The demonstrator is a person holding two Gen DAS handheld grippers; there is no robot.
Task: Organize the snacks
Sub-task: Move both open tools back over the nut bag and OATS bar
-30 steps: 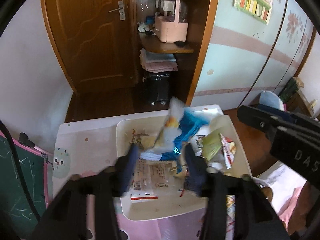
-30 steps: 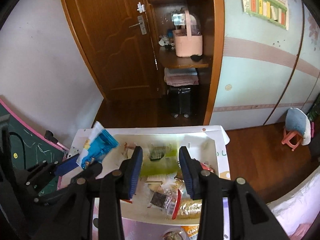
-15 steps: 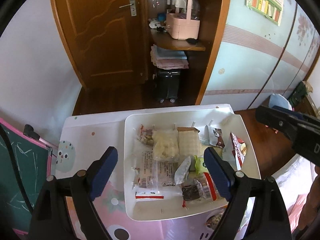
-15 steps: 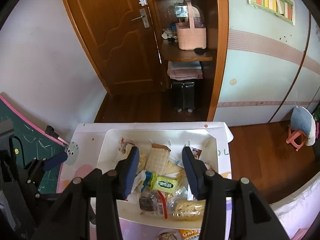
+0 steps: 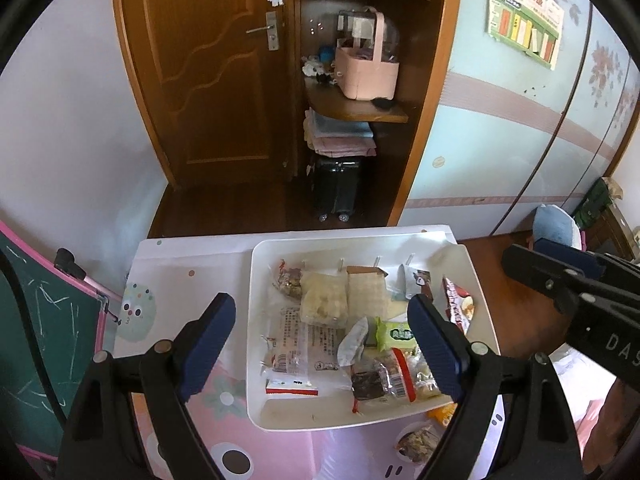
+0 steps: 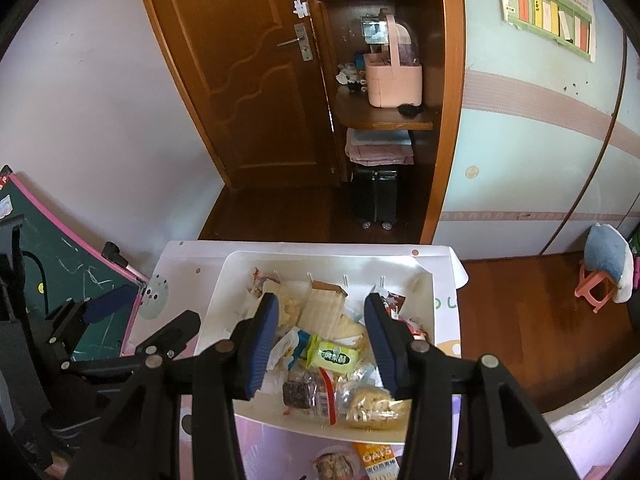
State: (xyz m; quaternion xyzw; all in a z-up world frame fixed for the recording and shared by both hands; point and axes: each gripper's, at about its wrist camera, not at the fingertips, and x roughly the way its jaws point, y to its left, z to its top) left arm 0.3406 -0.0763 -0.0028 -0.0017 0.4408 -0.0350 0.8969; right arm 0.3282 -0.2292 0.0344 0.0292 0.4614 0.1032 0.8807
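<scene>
Hovering with jaws spread and empty, the left gripper (image 5: 322,342) and right gripper (image 6: 322,344) hang above the white tray (image 5: 256,360). Wrappers below the pads overlap, so a pinch at the green packet (image 6: 335,356) may drag its neighbours along

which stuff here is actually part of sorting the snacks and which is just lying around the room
Part of the job:
- white tray
- green packet in the tray
- clear printed packet in the tray
- orange packet on the table, outside the tray
- left tongs and right tongs, both open and empty

Just lying about:
- pink basket on the shelf
- black suitcase
- chalkboard
- wall chart
</scene>
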